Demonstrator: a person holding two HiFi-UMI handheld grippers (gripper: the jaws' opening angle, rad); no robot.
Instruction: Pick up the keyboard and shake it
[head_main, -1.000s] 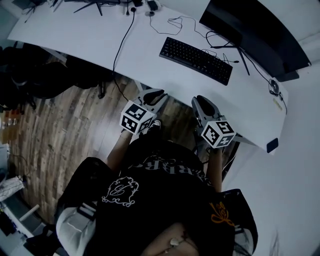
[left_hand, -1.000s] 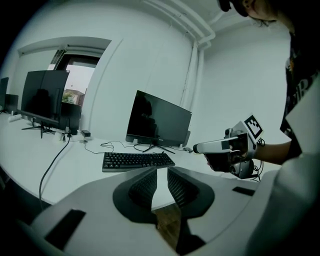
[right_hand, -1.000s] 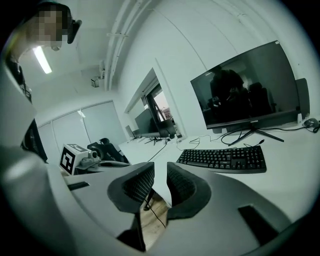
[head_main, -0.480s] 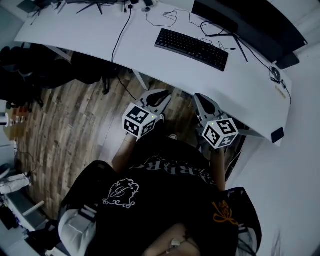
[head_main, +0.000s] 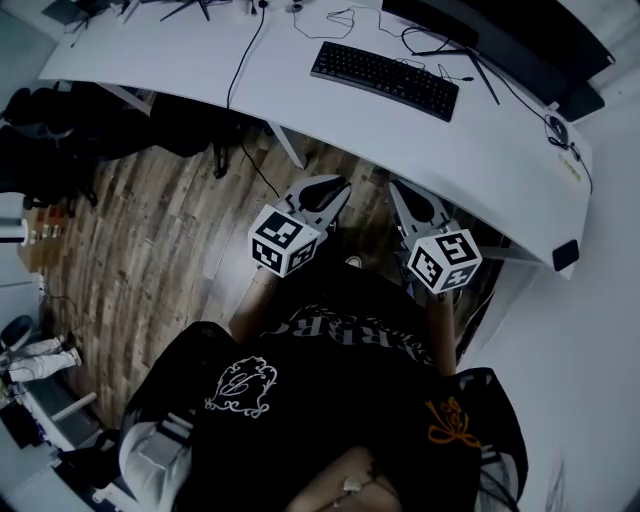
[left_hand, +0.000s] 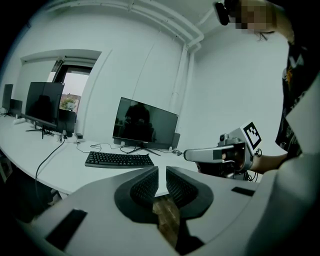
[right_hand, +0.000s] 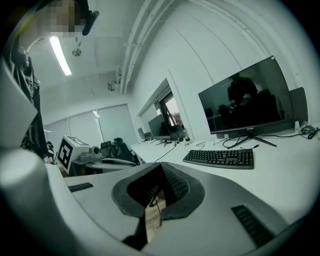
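The black keyboard (head_main: 385, 80) lies flat on the white desk (head_main: 300, 120), in front of a dark monitor (head_main: 500, 30). It also shows in the left gripper view as the keyboard (left_hand: 119, 160) and in the right gripper view as the keyboard (right_hand: 220, 158). Both grippers hover side by side over the wooden floor, short of the desk's near edge and well apart from the keyboard. My left gripper (head_main: 338, 188) has its jaws almost together with only a thin slit, nothing between them (left_hand: 161, 171). My right gripper (head_main: 397, 187) is shut and empty (right_hand: 161, 169).
Cables (head_main: 240, 60) run across the desk and one hangs off its edge. A small black object (head_main: 566, 255) sits at the desk's right end. Dark bags and chairs (head_main: 60, 130) crowd the floor under the desk's left part. More monitors (left_hand: 42, 102) stand farther left.
Both grippers have moved forward toward the desk's near edge, still side by side. The keyboard sits higher in the head view. Nothing was taken hold of.
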